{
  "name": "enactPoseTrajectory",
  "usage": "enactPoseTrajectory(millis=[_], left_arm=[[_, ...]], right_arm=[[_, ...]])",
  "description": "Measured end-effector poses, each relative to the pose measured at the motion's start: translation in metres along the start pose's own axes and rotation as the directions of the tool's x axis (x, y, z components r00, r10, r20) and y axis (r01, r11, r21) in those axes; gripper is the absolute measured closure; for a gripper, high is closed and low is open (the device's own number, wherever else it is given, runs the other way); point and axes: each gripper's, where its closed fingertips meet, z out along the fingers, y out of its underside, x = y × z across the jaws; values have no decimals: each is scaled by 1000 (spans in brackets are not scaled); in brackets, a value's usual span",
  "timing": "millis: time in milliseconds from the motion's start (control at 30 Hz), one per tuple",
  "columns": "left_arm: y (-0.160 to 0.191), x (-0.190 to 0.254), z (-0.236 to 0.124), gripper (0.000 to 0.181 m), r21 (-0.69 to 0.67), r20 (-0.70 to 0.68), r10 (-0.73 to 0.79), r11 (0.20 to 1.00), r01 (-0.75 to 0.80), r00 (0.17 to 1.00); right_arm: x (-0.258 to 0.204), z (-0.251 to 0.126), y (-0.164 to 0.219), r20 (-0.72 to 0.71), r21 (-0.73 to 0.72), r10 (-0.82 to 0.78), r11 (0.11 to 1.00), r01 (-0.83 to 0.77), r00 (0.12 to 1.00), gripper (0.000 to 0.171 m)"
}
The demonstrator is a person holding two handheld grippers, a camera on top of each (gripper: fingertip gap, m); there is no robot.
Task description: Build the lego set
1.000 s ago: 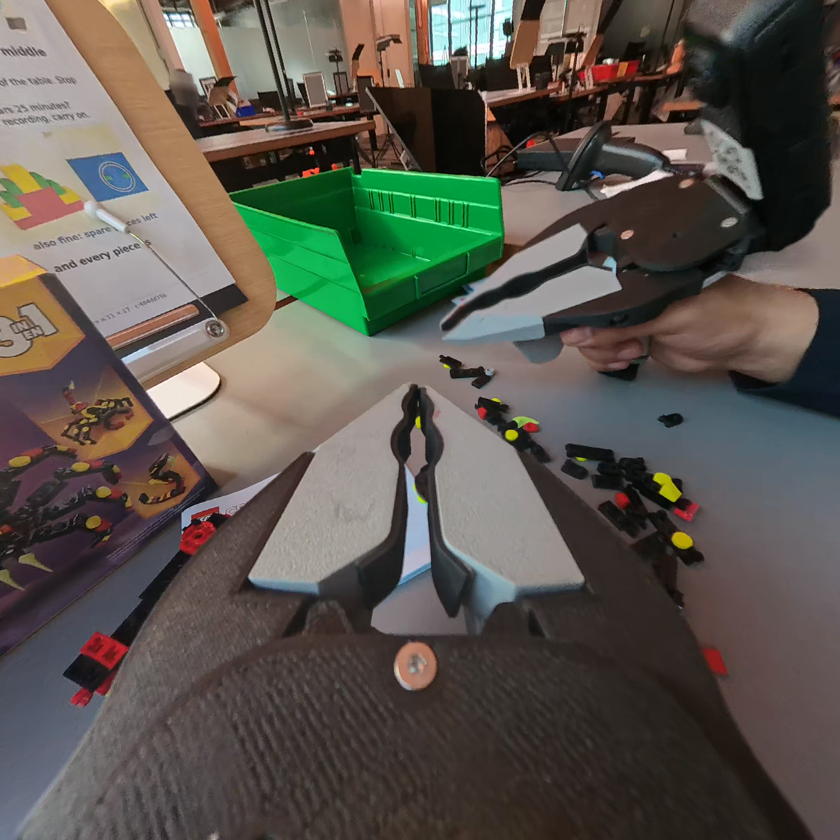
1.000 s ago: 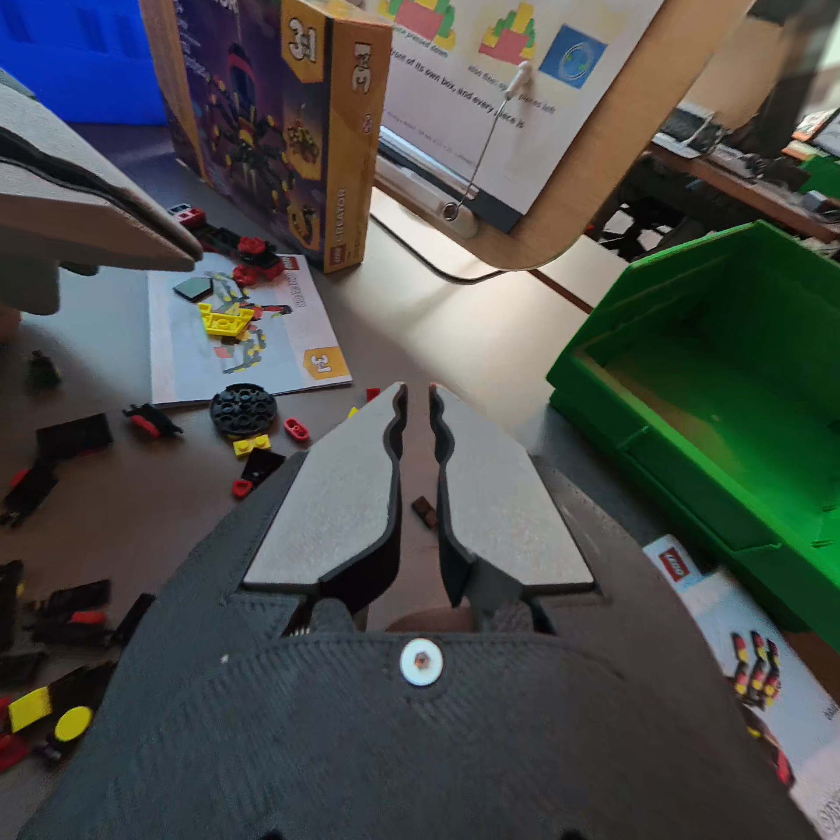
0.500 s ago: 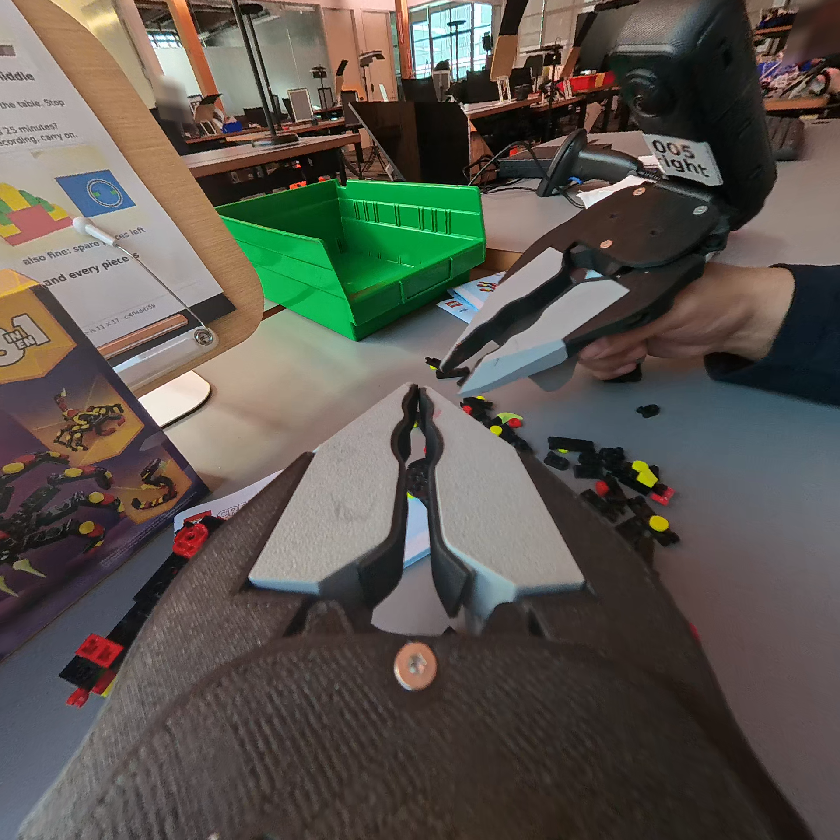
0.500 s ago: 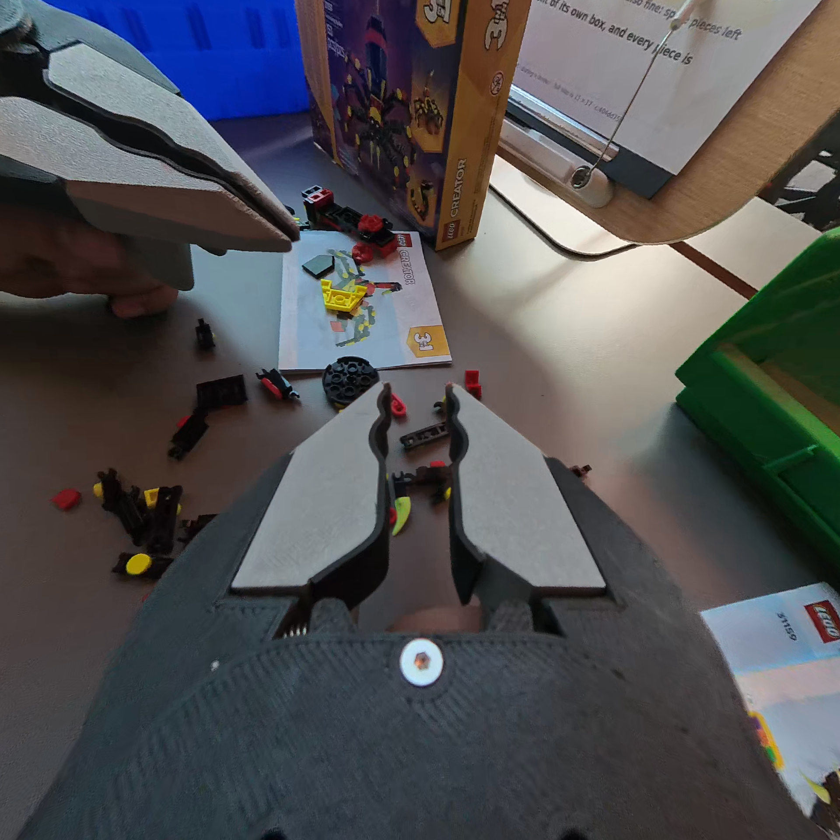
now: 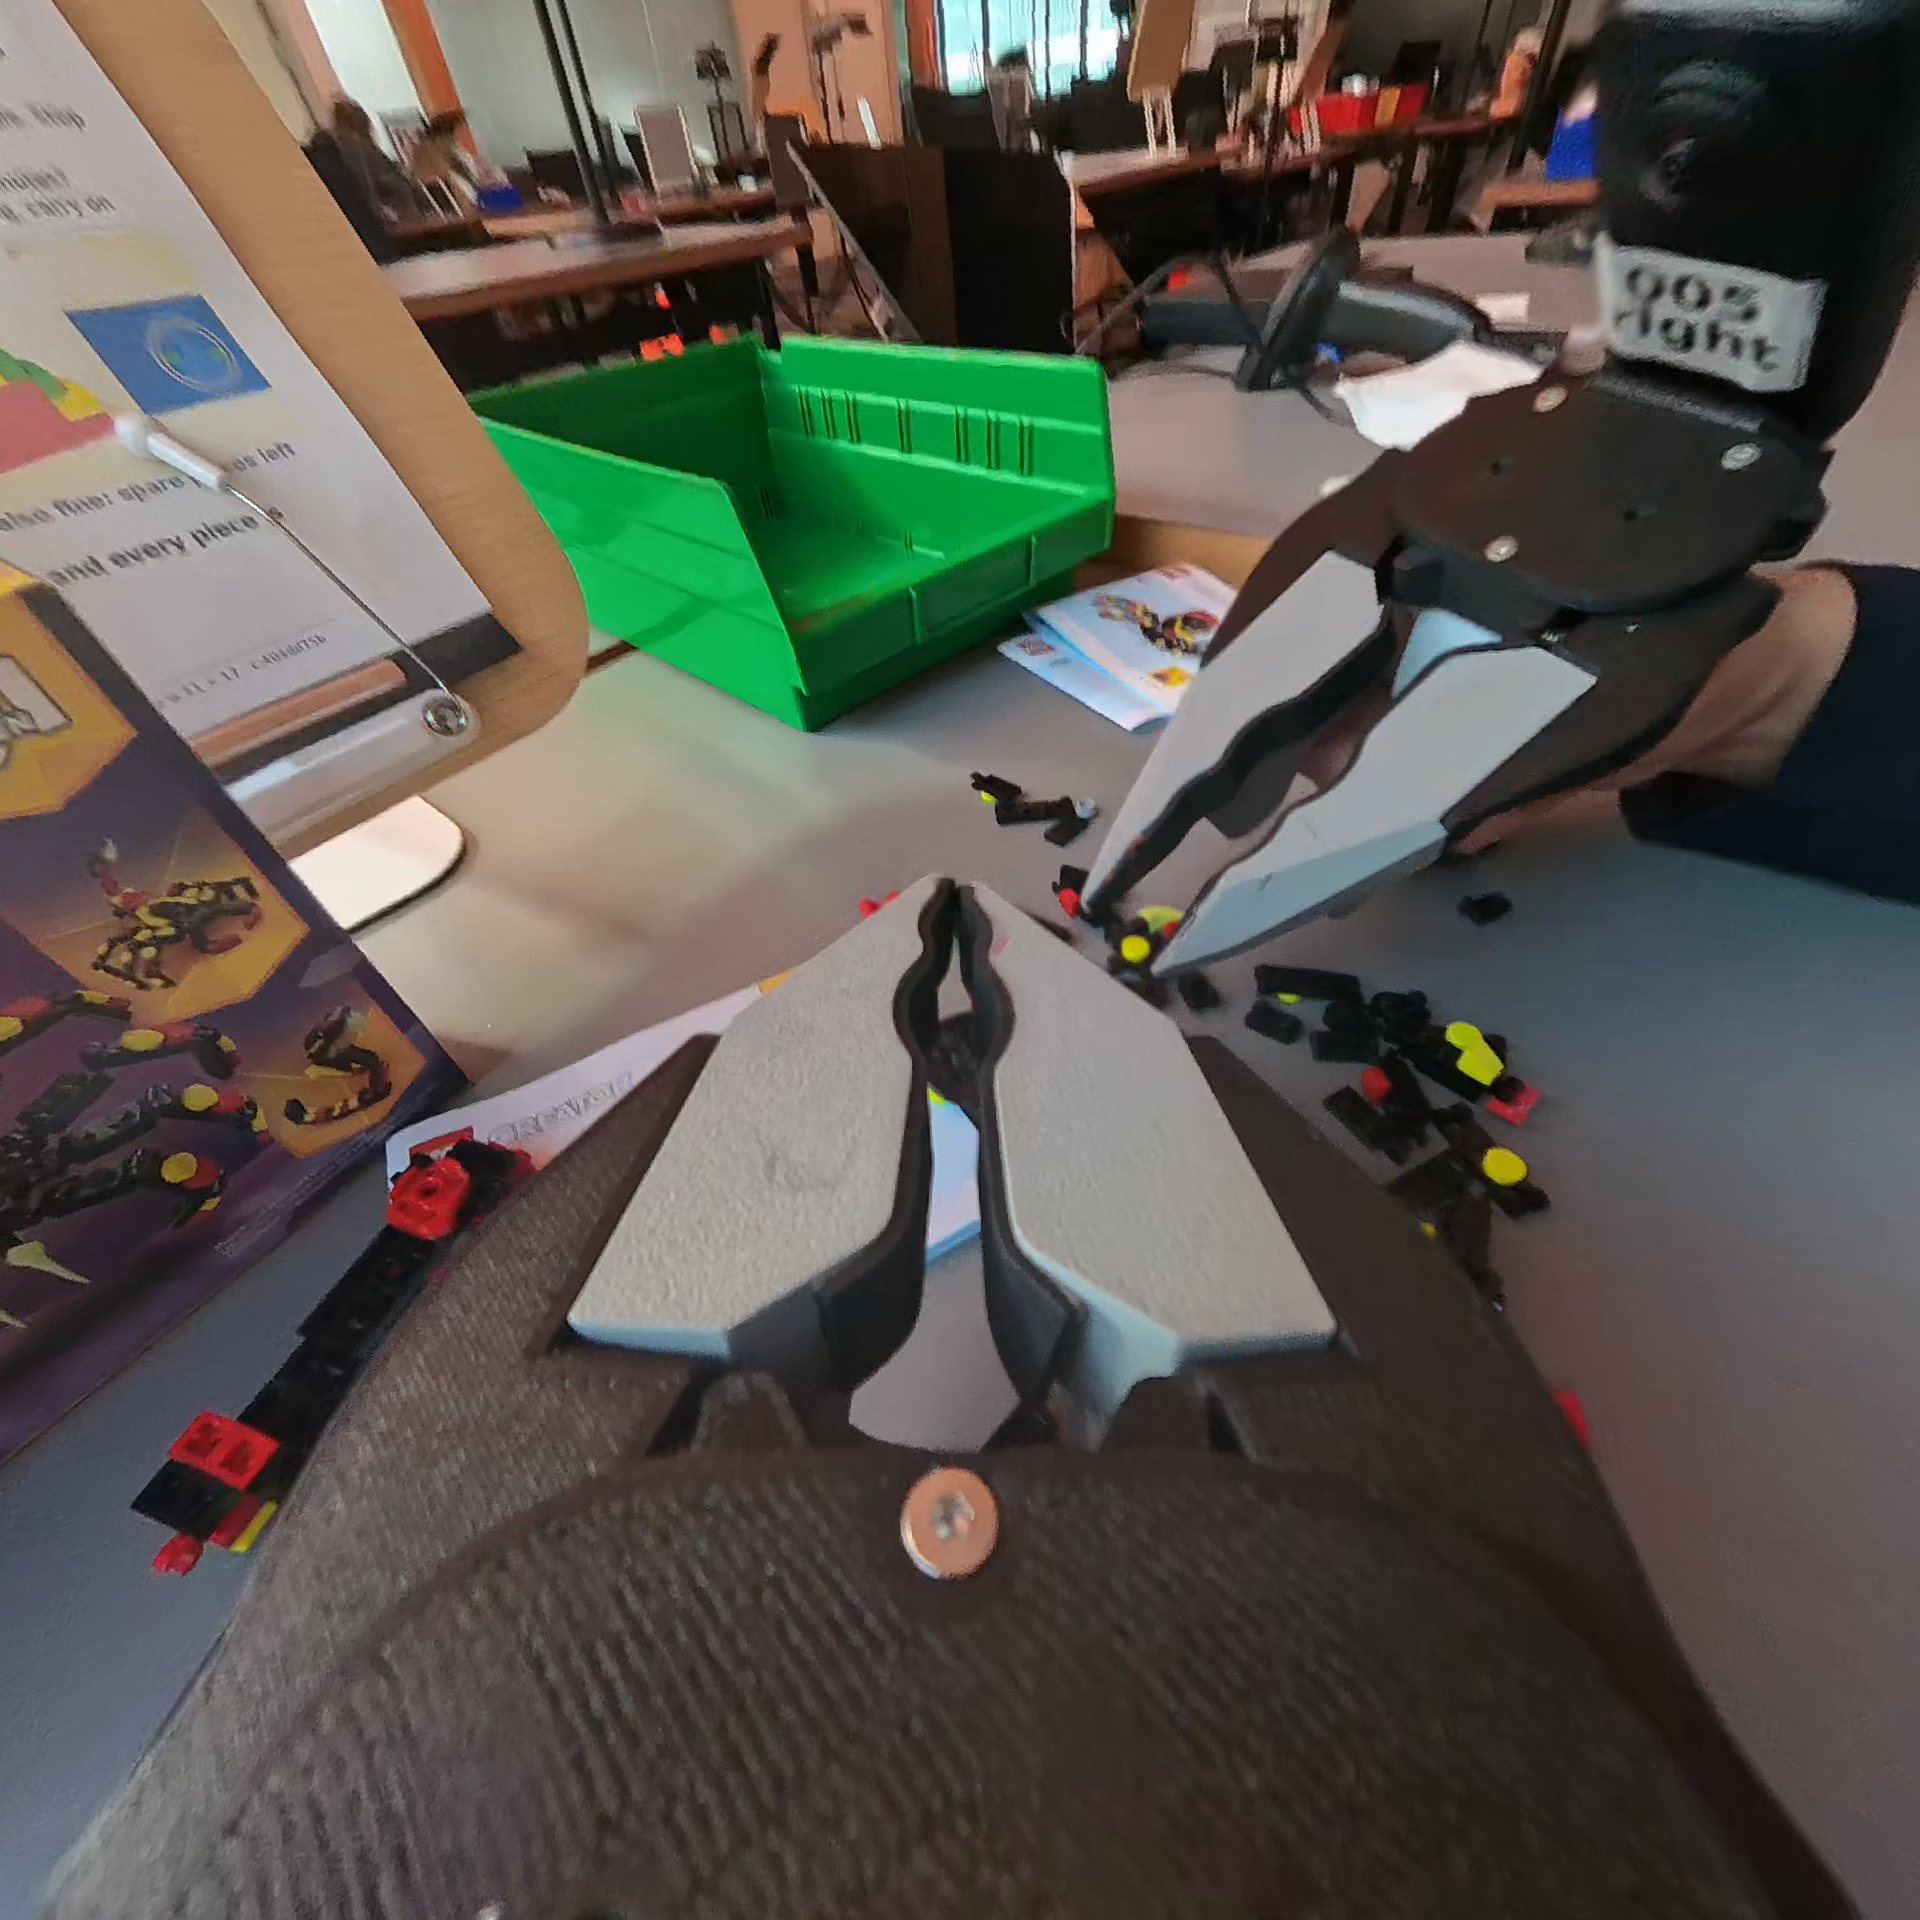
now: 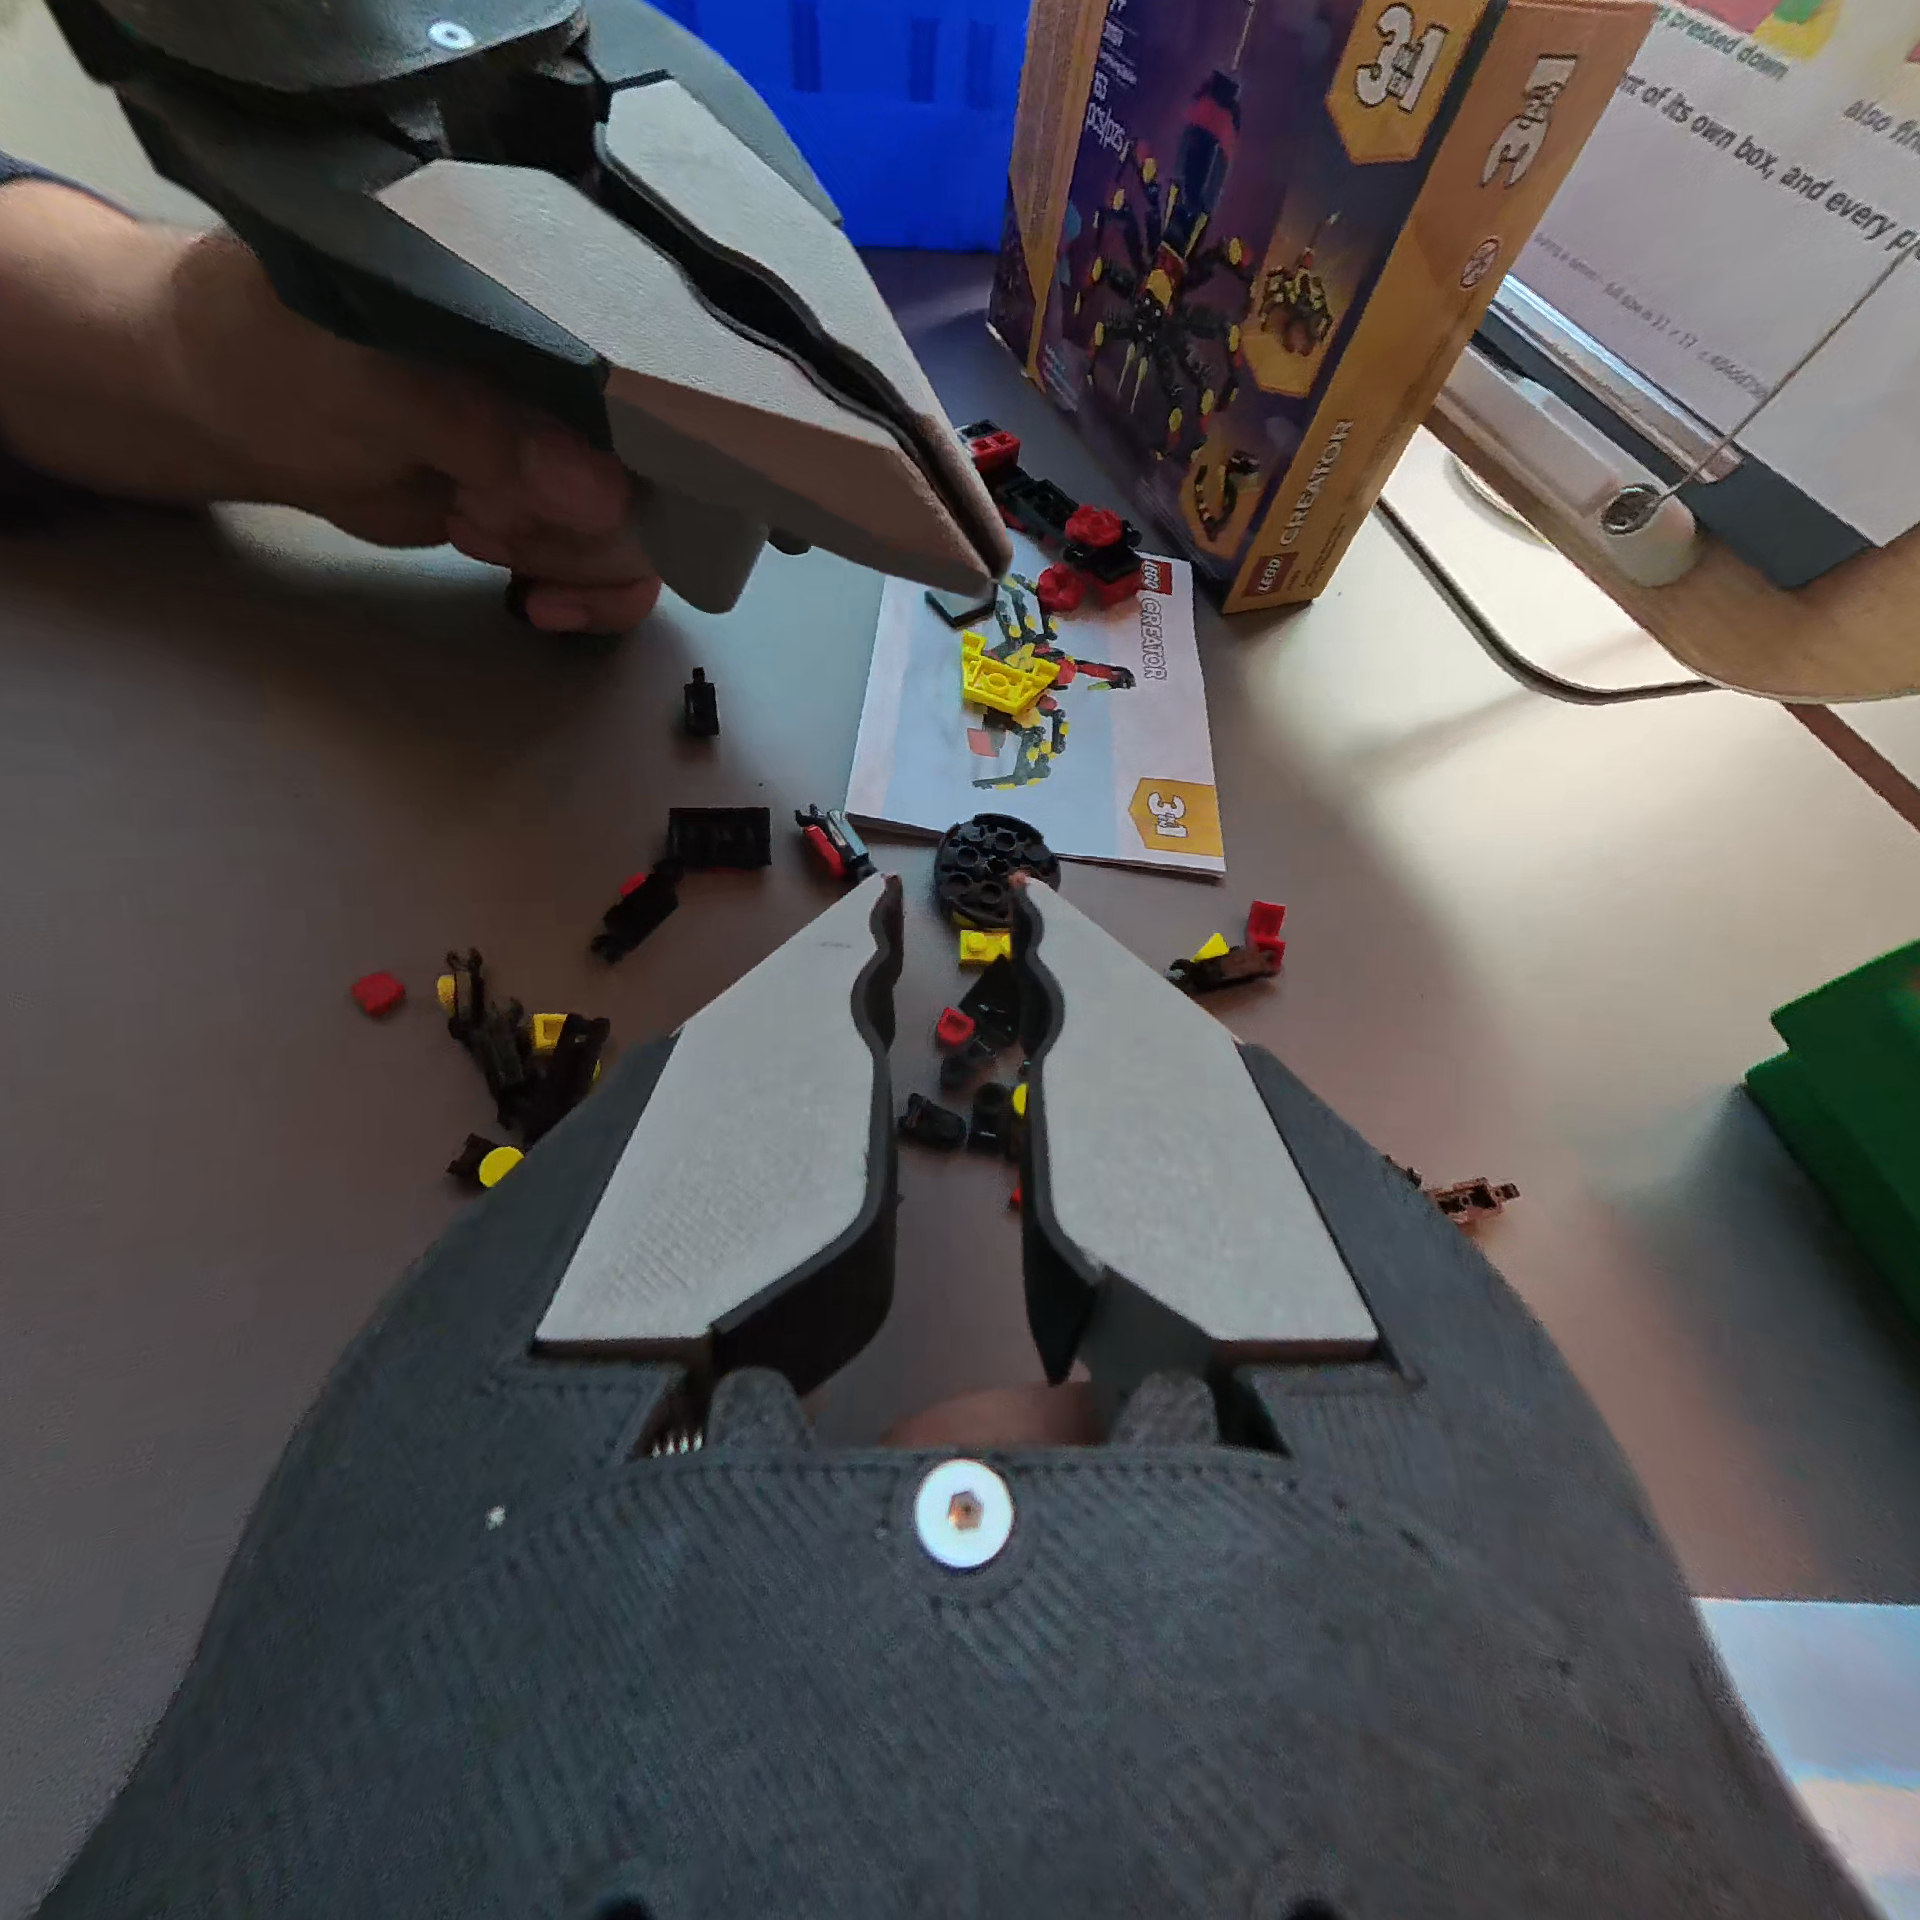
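Note:
Loose black, red and yellow Lego pieces point(image 6: 520, 1039) lie scattered on the grey table; in the left wrist view they show as a pile point(image 5: 1403, 1070). My right gripper point(image 6: 954, 896) is open, low over several pieces, its tips just before a black round plate point(image 6: 987, 862). It also shows in the left wrist view point(image 5: 1127, 940), tips down among the pieces. My left gripper point(image 5: 956, 904) is shut and looks empty; in the right wrist view point(image 6: 982, 577) its tip hovers over an instruction booklet point(image 6: 1039, 769) bearing a yellow piece point(image 6: 997, 681).
The Lego box point(image 6: 1247, 291) stands behind the booklet, with a black-and-red partial build point(image 6: 1081, 551) at its foot. A green bin point(image 5: 831, 540) sits farther back, a second booklet point(image 5: 1122, 644) beside it. A wooden sign stand point(image 5: 364, 416) rises at the left. The tips of one gripper are about 5 cm away from the tips of the other. The black round plate point(image 6: 987, 862) lies around 5 cm away from my right fingertips.
My right gripper has come down and closer to the loose pieces, and its jaws have opened wider. My left gripper has stayed shut and shifted only slightly.

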Motion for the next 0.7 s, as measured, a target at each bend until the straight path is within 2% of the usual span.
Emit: enactPoseTrajectory(millis=[233,333,500,600,700], left_arm=[[28,9,4,181,-195,-75,16,980,-30,997],[28,6,3,181,-193,-58,26,981,-36,998],[30,5,4,181,-201,-48,24,979,-33,999],[29,5,3,181,-193,-41,38,980,-45,998],[29,5,3,181,-193,-38,46,980,-52,998]], right_arm=[[-17,16,-5,-55,-26,-216,976,215,975,157],[-20,27,-3,-93,-74,-315,948,309,945,158],[-25,40,11,-59,-180,-414,899,399,908,156],[-25,43,15,-42,-205,-413,895,397,910,169],[-28,44,18,-23,-215,-437,880,423,899,171]])
